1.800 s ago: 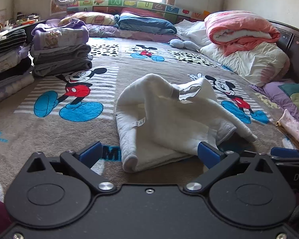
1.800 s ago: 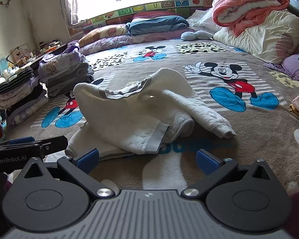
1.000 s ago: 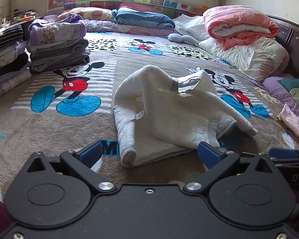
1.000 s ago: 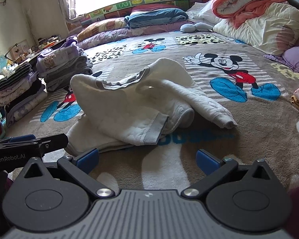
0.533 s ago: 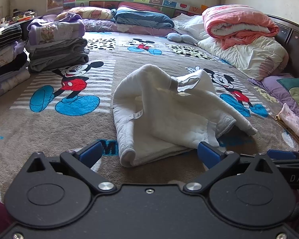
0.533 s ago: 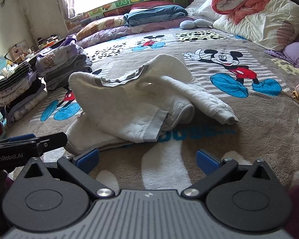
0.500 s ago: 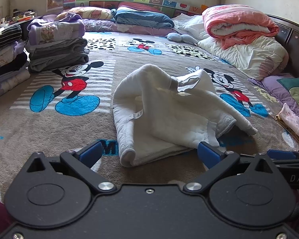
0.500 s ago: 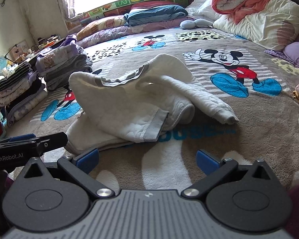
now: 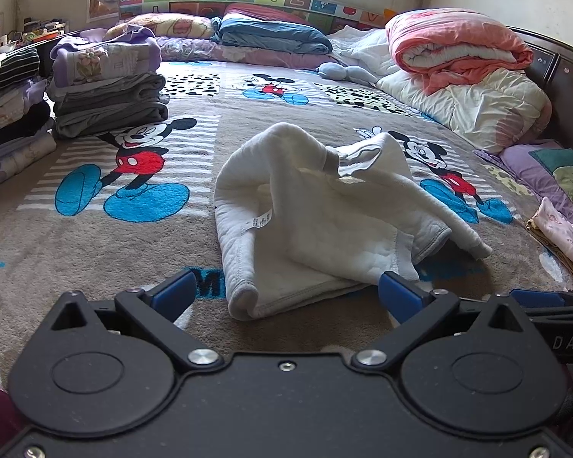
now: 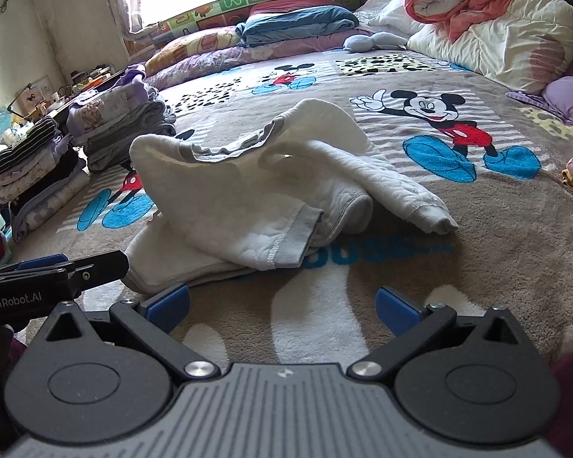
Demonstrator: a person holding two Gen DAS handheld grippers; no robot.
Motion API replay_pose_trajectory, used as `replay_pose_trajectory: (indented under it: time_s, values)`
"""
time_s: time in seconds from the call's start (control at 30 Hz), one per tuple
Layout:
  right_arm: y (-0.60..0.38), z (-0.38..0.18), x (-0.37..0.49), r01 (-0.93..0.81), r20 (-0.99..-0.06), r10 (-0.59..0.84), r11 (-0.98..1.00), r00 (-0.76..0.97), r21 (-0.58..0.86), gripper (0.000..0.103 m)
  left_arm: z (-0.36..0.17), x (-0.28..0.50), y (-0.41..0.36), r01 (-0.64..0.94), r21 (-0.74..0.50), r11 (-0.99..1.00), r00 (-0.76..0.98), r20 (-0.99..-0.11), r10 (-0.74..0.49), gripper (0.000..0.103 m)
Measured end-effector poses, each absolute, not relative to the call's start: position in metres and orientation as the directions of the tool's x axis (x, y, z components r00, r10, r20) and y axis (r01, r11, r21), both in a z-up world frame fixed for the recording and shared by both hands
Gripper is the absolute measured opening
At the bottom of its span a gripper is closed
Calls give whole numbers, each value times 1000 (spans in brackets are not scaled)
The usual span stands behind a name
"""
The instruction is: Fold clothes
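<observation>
Left claw (image 9: 284, 295) and right claw (image 10: 282, 307) both spread wide, empty, low over the bed (image 9: 95, 236). Just ahead, white garment (image 9: 317, 213) lies crumpled mid-bed on the Mickey blanket. Folded stacks (image 9: 107, 95) far left, pink quilt (image 9: 454, 45) far right.

"GenRobot.AI" is printed in white on the left hand-held gripper (image 10: 49, 267), seen from the right wrist. "DAS" is printed on the right hand-held gripper (image 9: 554, 301), cut off at the frame edge. The blanket (image 9: 95, 236) bears a blue "M". The care tag (image 9: 259, 223) print is illegible.
</observation>
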State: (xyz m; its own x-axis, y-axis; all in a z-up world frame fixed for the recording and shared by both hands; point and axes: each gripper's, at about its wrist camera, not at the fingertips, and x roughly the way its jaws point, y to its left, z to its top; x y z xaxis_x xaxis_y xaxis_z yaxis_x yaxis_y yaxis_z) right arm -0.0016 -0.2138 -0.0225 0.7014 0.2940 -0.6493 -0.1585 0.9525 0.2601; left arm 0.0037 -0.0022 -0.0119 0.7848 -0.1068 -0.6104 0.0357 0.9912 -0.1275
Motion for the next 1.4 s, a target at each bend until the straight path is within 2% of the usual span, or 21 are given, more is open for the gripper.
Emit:
replay_pose_trajectory:
  time_s: [0.47,0.6,0.8,1.0,1.13,1.23,1.33,1.4]
  values:
    - [-215,-27,4,-188,-639,331,940,694,283,103,-16,11,-1,39,-118,992,779,-618,-104,103]
    - [-221,-32,7,-196,-610,360,927,706,320,103,-21,15,-1,44,-120,992,774,-623,-110,103]
    - [-227,-38,23,-223,-562,353,931,748,288,103,-30,21,-1,54,-107,993,788,-607,-108,103]
    - [-231,-45,47,-271,-501,327,945,801,183,103,-39,29,3,71,-104,992,814,-568,-118,103]
    - [-244,-49,67,-294,-423,365,929,829,225,103,-44,32,8,56,-100,993,849,-518,-100,103]
    - [-252,-49,84,-315,-395,384,921,835,230,103,-46,39,10,54,-90,994,841,-532,-94,103]
    - [-255,-48,99,-312,-408,346,938,845,149,103,-48,44,13,28,-83,996,834,-547,-69,103]
    - [-256,-48,106,-324,-415,354,935,838,145,103,-48,47,16,19,-91,996,835,-546,-65,103]
